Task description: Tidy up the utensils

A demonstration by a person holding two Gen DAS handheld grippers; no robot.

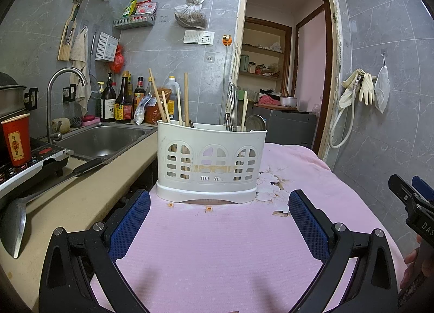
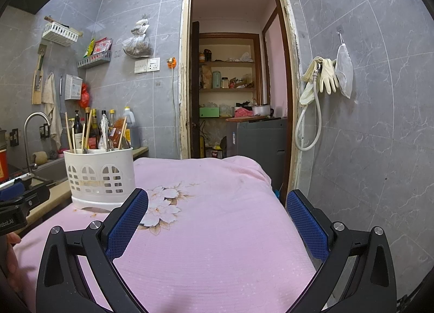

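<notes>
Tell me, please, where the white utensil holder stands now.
The white utensil holder stands on the pink cloth, straight ahead in the left wrist view, at the cloth's edge beside the sink.

— Left gripper [image 1: 219, 215]: black frame, two angled arms with triangular cut-outs, silver round screws near the joints. Fingers [image 1: 130, 220] faced with blue, finely meshed pads.

— Same build on the right gripper [image 2: 217, 214]: black arms, silver screws, blue textured pads [image 2: 306, 224]. Seen from the left wrist view, white letters "DAS" on its black body; from the right wrist view, partial white lettering ending "LAI" on the other.
</notes>
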